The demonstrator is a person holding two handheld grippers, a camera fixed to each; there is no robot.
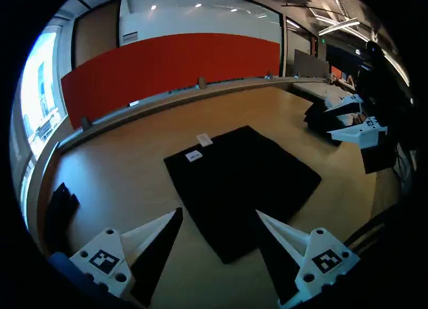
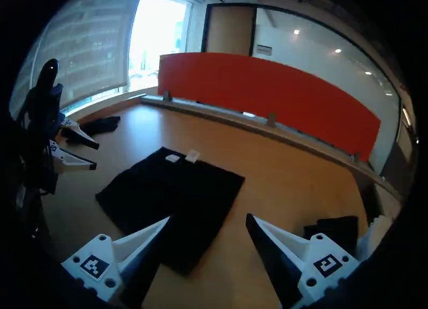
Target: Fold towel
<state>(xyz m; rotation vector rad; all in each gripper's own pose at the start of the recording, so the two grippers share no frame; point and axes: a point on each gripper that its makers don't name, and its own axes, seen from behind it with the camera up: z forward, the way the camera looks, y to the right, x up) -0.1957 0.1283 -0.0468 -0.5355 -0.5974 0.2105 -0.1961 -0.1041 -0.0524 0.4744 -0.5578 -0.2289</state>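
Black towel (image 1: 241, 186), lying flat and spread near the middle of a pale wooden table (image 1: 107, 175), with two white tags (image 1: 193, 156) at its far edge. Left gripper (image 1: 218, 211): fingers wide apart, holding nothing, poised above a near corner of the cloth. Right gripper (image 2: 208, 217): likewise wide open and empty, above the towel's other side. Step, by judgement: approach before a fold, no grasp made yet. Next move calls for each gripper to drop to a corner, pinch it cleanly, and carry it across evenly. Surface: smooth wood, dark cloth bundle (image 2: 337, 226) near its edge. Room: red partition (image 1: 171, 68) along the far side, bright window (image 2: 155, 36) at left
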